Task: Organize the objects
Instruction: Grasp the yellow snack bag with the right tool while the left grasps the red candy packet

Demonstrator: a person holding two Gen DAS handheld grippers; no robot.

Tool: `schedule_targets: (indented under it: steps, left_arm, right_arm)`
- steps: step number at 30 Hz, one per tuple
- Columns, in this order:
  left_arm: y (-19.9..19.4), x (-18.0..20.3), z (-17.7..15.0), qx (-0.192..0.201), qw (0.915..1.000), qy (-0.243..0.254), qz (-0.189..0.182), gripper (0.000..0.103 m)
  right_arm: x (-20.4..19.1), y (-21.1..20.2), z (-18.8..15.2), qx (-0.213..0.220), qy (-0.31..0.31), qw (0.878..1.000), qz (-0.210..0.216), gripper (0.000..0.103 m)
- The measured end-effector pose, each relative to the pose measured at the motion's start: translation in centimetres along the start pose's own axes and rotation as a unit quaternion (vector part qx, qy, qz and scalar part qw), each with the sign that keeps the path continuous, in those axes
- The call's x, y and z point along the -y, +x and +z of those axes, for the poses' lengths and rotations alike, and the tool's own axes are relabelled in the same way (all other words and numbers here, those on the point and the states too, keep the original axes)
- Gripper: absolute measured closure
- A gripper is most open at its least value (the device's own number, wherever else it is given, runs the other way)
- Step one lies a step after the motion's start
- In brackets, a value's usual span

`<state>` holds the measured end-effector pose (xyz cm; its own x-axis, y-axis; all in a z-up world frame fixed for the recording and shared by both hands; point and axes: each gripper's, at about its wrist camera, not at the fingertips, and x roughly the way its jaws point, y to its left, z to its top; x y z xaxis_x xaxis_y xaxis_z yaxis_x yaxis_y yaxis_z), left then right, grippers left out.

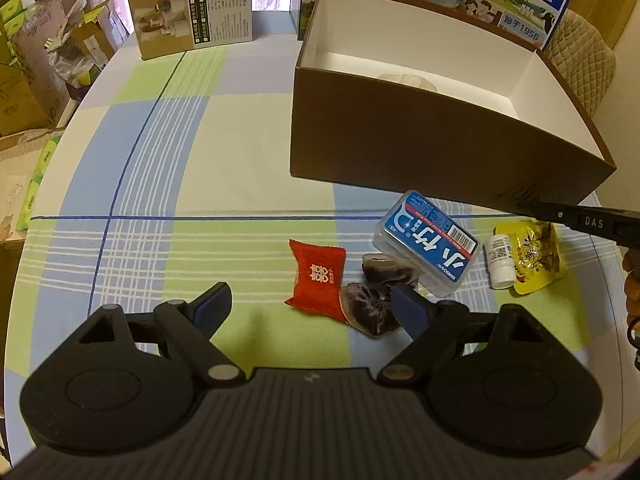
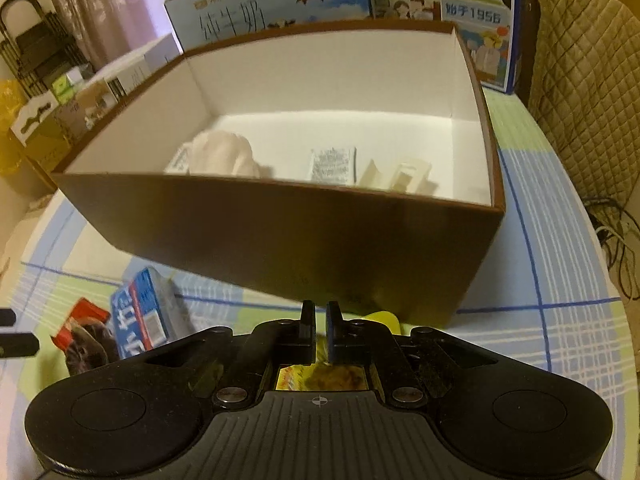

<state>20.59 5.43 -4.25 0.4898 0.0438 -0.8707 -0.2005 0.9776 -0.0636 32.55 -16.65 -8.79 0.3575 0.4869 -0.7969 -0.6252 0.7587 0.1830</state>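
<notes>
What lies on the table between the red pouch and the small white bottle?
In the left wrist view, between the red pouch and the white bottle lie the dark purple packets and the blue-labelled clear plastic case, which leans over them.

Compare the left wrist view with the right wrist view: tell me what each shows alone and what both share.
Only the left wrist view: the white bottle standing beside the yellow packet, and the open left gripper.
Only the right wrist view: the white sachet on the floor of the brown box, and the shut right gripper.
Both: the brown box, the blue case and the red packet.
</notes>
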Motion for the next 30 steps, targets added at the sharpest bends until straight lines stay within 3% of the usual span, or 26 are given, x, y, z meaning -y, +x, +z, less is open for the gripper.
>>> schedule_targets:
  steps: [10,18,19,21,22,23,25,30]
  left_arm:
    - [1.1,0.3,-0.6,-0.014,0.9997,0.014,-0.013,0.020]
    - [1.4,0.2,-1.2,-0.024,0.9995,0.016,-0.013,0.020]
    - [1.4,0.2,-1.3,-0.024,0.9995,0.017,-0.012,0.020]
    - [1.3,0.2,-1.3,-0.024,0.9995,0.018,-0.012,0.020]
    - [1.2,0.3,-1.4,-0.024,0.9995,0.018,-0.012,0.020]
    - [1.2,0.3,-1.4,-0.024,0.9995,0.018,-0.012,0.020]
    - [1.0,0.4,-1.5,-0.022,0.9995,0.019,-0.014,0.020]
    - [0.5,0.4,-1.8,-0.017,0.9996,0.018,-0.012,0.020]
  right_arm:
    - [2.8,-2.0,-4.0,-0.062,0.041,0.997,-0.027,0.102]
    - [5.2,-6.3,-7.5,-0.050,0.121,0.991,-0.034,0.101]
    - [5.0,-6.8,-7.5,-0.046,0.125,0.991,-0.032,0.098]
    - [4.5,-7.6,-7.4,-0.036,0.130,0.991,-0.021,0.076]
    - [4.1,-7.8,-7.3,-0.032,0.127,0.991,-0.011,0.044]
    - [3.5,-7.9,-7.2,-0.029,0.117,0.993,-0.002,0.027]
    - [1.8,-7.9,-7.0,-0.015,0.084,0.996,0.005,0.027]
    - [-1.0,-5.9,-6.8,-0.051,-0.013,0.999,0.010,0.027]
